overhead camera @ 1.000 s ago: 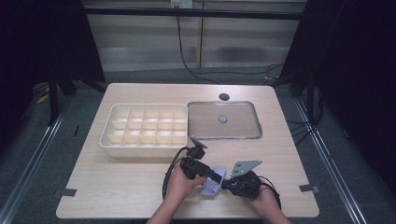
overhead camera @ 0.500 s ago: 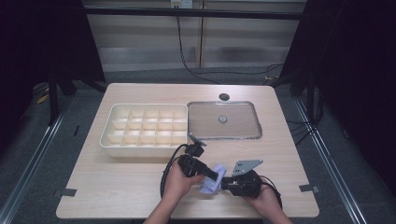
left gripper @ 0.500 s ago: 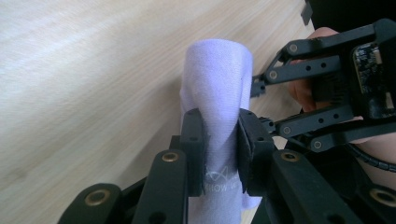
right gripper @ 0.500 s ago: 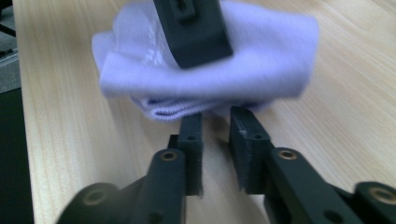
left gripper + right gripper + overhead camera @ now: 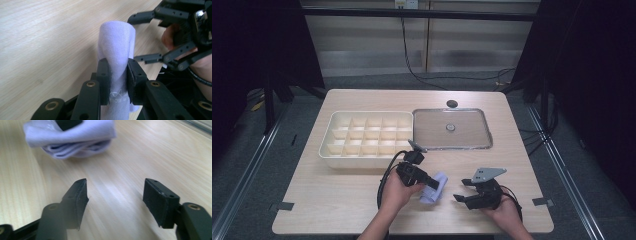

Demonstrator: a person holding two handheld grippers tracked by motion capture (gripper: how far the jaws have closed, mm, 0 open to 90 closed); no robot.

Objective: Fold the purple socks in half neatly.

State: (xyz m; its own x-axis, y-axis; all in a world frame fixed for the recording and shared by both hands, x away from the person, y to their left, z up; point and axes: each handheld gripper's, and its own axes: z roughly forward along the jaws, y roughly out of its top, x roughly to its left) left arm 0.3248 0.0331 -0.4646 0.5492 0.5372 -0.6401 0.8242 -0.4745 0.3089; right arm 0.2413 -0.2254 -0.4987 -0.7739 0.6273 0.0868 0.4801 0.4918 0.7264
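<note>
Resting on pale wood table (image 5: 337, 200), dark room around

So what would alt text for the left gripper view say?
Two black gripper fingers pinch a rolled pale lilac sock above a light wooden table. The right gripper, held in a hand, waits with its jaws open at the upper right.

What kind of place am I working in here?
Probably a lab recording station, not a home: a bare wooden table walled in by black curtains, cables trailing across the grey floor, and only a divided tray and its lid laid out.
</note>
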